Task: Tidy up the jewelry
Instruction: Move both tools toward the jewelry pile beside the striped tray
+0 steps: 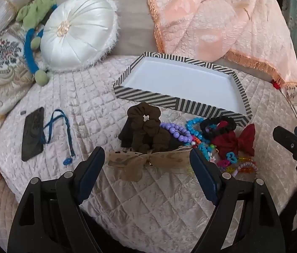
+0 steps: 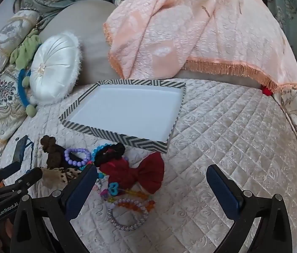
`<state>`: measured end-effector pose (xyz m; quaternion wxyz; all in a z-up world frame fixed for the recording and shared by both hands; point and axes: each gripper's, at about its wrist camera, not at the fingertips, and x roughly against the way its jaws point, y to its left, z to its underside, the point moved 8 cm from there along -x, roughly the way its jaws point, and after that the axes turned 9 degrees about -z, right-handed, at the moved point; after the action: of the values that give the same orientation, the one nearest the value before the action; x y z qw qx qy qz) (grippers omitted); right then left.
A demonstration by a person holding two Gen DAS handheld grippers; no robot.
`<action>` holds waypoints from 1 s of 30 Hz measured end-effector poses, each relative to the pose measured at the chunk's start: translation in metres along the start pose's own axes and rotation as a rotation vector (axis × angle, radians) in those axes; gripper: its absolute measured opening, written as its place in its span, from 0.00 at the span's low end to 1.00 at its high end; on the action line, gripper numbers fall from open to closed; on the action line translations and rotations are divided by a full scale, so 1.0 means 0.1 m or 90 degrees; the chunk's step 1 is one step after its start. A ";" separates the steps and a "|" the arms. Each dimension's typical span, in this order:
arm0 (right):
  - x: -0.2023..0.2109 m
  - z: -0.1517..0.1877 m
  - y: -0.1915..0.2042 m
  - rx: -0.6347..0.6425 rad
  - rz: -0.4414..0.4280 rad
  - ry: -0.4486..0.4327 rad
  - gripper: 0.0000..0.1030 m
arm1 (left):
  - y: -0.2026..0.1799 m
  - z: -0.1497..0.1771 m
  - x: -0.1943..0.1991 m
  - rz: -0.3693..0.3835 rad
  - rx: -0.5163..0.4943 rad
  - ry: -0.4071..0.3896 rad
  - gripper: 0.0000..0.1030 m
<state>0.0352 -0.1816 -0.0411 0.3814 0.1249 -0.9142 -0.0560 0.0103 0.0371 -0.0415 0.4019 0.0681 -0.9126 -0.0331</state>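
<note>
A striped tray (image 1: 152,97) with a white inside, holding nothing, lies on the quilted bed; it also shows in the right wrist view (image 2: 125,139). In front of it is a pile: a brown scrunchie (image 1: 146,122), purple bead bracelet (image 1: 175,131), blue beads (image 1: 194,126), black scrunchie (image 1: 218,124), red bow (image 1: 237,141) and a tan spotted bow (image 1: 148,160). My left gripper (image 1: 148,164) is open, its jaws either side of the tan bow. My right gripper (image 2: 151,181) is open above the red bow (image 2: 140,172) and a silver bead bracelet (image 2: 127,215).
A black phone (image 1: 32,135) and blue cord (image 1: 64,130) lie at the left. A white round cushion (image 1: 79,33), patterned pillows (image 1: 1,63) and a peach fringed blanket (image 1: 222,21) line the back. The right gripper's body (image 1: 296,147) shows at the right edge.
</note>
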 end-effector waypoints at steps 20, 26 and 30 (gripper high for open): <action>0.02 0.02 0.10 0.025 -0.010 -0.005 1.00 | 0.14 0.06 -0.02 -0.056 -0.003 0.009 0.81; 0.01 0.05 0.07 0.027 -0.008 0.003 1.00 | 0.21 0.10 -0.01 -0.053 -0.003 0.019 0.81; 0.00 0.05 0.09 0.034 -0.007 0.008 1.00 | 0.27 0.16 -0.07 -0.065 -0.003 0.038 0.81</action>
<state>0.0297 -0.1728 -0.0423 0.3832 0.1402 -0.9124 -0.0329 0.0005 0.0654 -0.0545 0.4269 0.1145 -0.8954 -0.0536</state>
